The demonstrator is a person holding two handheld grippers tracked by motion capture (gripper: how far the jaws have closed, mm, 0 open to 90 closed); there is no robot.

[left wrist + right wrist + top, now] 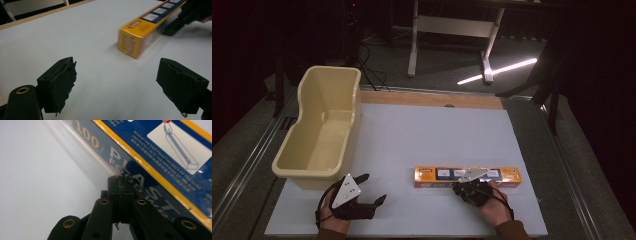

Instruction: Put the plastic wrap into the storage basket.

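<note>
High view gives me a long orange and blue box (467, 177) lying flat on the white worktop (422, 135), right of centre near my edge. My right hand-held gripper (467, 189) sits against its near side, jaws pressed together with nothing between them. My left hand-held gripper (373, 189) rests well apart to the left, jaws spread wide and empty. A cream plastic tub (323, 125) stands at the worktop's left edge.

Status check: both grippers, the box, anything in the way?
Left gripper open, empty, near table edge. Right gripper shut, jaws together against near side of box. Box flat on table. Tub at left, empty. Nothing between box and tub.
</note>
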